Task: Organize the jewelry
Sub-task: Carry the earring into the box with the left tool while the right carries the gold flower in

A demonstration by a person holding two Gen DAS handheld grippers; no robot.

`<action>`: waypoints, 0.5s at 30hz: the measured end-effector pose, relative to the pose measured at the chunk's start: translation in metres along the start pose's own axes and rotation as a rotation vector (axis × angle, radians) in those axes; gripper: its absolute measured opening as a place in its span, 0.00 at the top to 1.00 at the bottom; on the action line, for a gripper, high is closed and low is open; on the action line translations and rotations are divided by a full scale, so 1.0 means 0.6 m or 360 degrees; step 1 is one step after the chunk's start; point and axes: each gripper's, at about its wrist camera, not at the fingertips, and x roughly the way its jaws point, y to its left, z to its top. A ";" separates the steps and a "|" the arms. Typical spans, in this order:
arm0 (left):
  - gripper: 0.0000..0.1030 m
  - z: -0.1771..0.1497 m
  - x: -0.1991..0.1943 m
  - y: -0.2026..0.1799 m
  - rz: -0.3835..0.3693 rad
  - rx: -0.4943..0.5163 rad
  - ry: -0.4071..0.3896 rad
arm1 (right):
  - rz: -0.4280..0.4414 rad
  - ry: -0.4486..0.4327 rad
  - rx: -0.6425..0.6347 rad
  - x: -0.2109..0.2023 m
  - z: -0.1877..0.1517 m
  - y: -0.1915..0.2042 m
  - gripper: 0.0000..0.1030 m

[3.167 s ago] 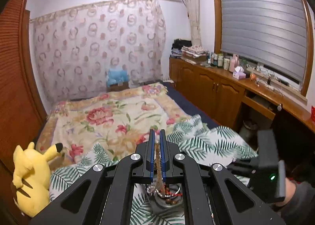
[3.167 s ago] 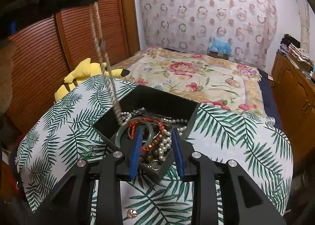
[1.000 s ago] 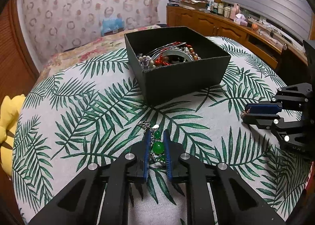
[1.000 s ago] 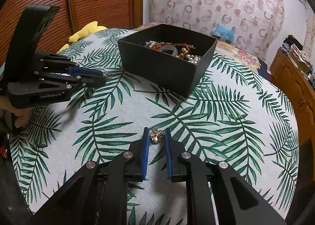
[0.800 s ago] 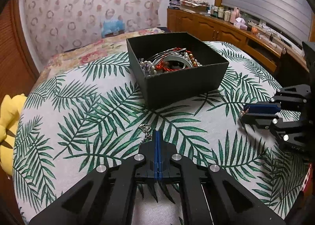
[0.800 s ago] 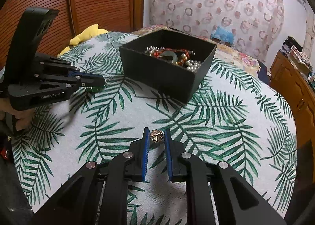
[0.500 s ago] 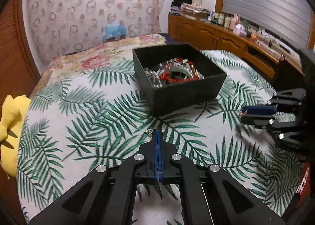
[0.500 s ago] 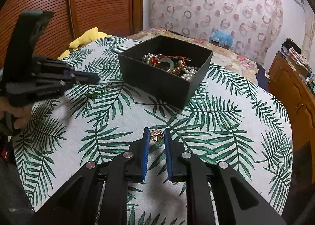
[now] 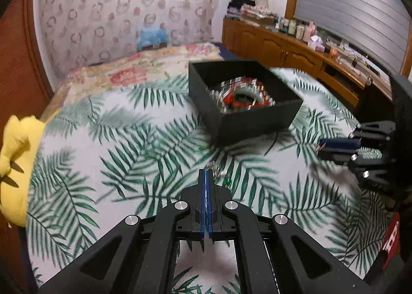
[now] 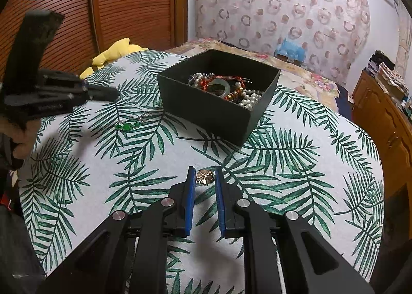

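Observation:
A black open box (image 10: 206,111) (image 9: 247,124) of mixed jewelry (image 10: 224,88) stands on the palm-leaf cloth. A green-bead piece with a silver chain (image 10: 127,125) lies flat on the cloth left of the box. It shows blurred just right of my left tip as the green-bead piece (image 9: 226,179). My left gripper (image 9: 206,173) (image 10: 114,94) is shut pad to pad above that piece, apart from it, with nothing seen in it. My right gripper (image 10: 204,170) (image 9: 320,147) is shut on a small gold flower piece (image 10: 204,177), lifted a little off the cloth.
The round table's cloth (image 10: 283,165) falls away at the edges. A yellow plush toy (image 9: 15,165) (image 10: 116,49) sits past the left rim, a bed lies beyond, and wooden cabinets (image 9: 296,57) run along the right. A person's hand (image 10: 23,139) holds the left gripper.
The left jaws closed from around the green beads, then lifted and drew back, leaving the beads on the cloth. The right gripper kept the gold flower and stayed about where it was.

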 end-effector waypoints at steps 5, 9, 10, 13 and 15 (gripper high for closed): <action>0.95 -0.005 0.027 0.004 0.0010 0.0014 0.0055 | 0.0006 0.0003 0.0001 0.002 -0.002 0.003 0.84; 0.88 -0.006 0.040 0.000 -0.0009 0.0029 0.0085 | 0.0004 0.0006 -0.0001 0.003 -0.002 0.002 0.84; 0.88 -0.007 0.040 -0.001 -0.0013 0.0033 0.0086 | 0.0003 0.0007 -0.0001 0.003 -0.002 0.001 0.84; 0.88 -0.008 0.045 -0.006 -0.0012 0.0054 0.0096 | 0.0002 0.0005 0.0003 0.004 -0.005 0.000 0.84; 0.88 -0.007 0.049 -0.009 0.0003 0.0075 0.0097 | 0.0001 0.0005 0.0004 0.004 -0.006 -0.002 0.84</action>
